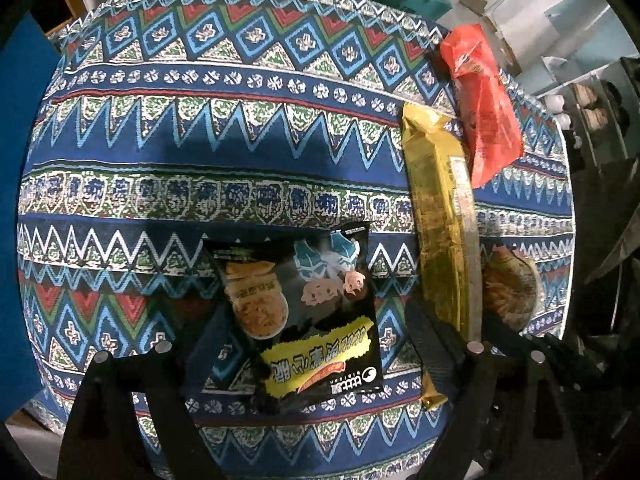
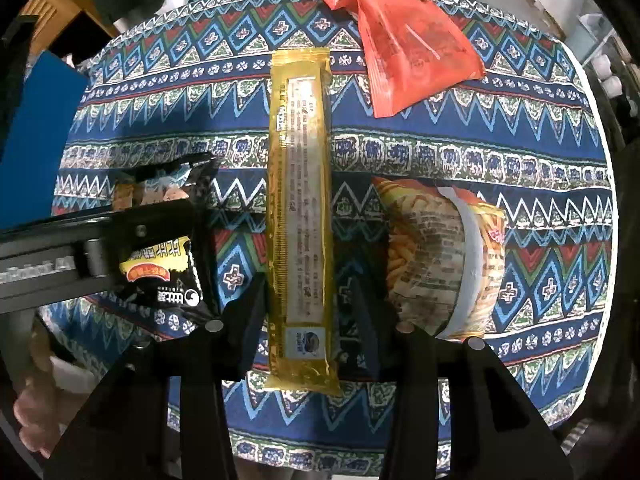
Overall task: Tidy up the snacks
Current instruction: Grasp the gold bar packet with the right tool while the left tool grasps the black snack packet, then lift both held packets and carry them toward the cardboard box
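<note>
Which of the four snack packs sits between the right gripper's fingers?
The long gold foil pack, lying lengthwise between the right gripper's open fingers; the black, red and noodle-print packs lie off to its sides.

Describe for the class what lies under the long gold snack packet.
The gold packet lies flat on the patterned tablecloth, whose zigzag bands show on both sides. Whatever is directly beneath the packet is covered, so nothing else there can be seen.

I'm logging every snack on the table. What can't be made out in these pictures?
- Round snack, left view: mostly hidden behind the gold pack.
- Black pack, right view: middle covered by the left gripper.
- Gold pack's print, right view: too small to read.
</note>
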`<control>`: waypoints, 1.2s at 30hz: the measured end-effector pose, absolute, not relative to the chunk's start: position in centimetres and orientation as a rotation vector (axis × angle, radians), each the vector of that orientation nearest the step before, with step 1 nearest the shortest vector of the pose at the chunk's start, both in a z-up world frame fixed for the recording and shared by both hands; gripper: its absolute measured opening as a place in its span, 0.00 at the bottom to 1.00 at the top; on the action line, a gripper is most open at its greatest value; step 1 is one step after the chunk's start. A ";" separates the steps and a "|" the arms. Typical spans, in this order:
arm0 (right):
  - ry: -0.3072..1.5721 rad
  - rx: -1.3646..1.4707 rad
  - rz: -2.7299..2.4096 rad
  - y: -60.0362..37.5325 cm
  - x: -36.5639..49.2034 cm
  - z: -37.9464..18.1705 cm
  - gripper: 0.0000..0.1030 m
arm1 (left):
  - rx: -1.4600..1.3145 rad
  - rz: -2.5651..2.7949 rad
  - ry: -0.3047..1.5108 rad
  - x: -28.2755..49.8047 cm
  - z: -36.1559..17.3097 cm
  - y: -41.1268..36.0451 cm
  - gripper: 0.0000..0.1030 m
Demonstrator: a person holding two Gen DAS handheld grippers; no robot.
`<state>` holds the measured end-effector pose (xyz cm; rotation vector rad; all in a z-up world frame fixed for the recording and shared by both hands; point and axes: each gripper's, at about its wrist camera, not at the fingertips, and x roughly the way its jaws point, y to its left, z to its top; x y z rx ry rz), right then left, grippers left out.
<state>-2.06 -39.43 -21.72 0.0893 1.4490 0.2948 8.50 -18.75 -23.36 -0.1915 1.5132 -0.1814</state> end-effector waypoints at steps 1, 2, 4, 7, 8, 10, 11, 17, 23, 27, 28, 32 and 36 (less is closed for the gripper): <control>1.449 0.092 0.293 -39.0 -2.5 -21.6 0.43 | -0.191 -0.182 1.518 8.5 -23.6 -18.9 0.85; 1.449 0.093 0.291 -39.0 -2.5 -21.8 0.44 | -0.188 -0.181 1.524 8.6 -24.0 -19.3 0.85; 1.450 0.095 0.290 -39.2 -2.6 -21.8 0.46 | -0.173 -0.180 1.532 8.8 -24.8 -20.5 0.85; 1.449 0.097 0.292 -39.4 -2.4 -22.0 0.46 | -0.127 -0.195 1.516 8.7 -25.0 -21.5 0.86; 1.449 0.097 0.293 -39.5 -2.3 -22.1 0.46 | -0.111 -0.207 1.514 8.6 -25.1 -21.7 0.86; 1.452 0.097 0.292 -39.3 -2.1 -22.1 0.47 | -0.079 -0.221 1.495 8.4 -25.1 -22.1 0.82; 1.453 0.096 0.290 -39.4 -2.1 -22.2 0.47 | -0.063 -0.215 1.486 8.5 -25.2 -22.8 0.77; 1.445 0.065 0.278 -38.7 -1.6 -22.5 0.47 | -0.059 -0.251 1.468 8.2 -24.7 -22.0 0.56; 1.418 0.050 0.269 -37.4 0.0 -22.6 0.47 | -0.061 -0.254 1.447 8.2 -23.8 -19.3 0.55; 1.410 0.036 0.256 -36.1 1.6 -23.3 0.47 | -0.072 -0.251 1.440 8.1 -23.2 -18.2 0.55; 1.409 0.031 0.257 -35.9 2.0 -23.7 0.47 | -0.073 -0.251 1.438 8.2 -23.1 -18.0 0.55; 1.389 -0.014 0.244 -34.5 3.1 -24.4 0.39 | -0.062 -0.245 1.419 8.1 -22.5 -17.2 0.55; 1.383 -0.033 0.241 -33.7 3.8 -24.4 0.30 | -0.036 -0.251 1.387 8.0 -21.6 -16.8 0.55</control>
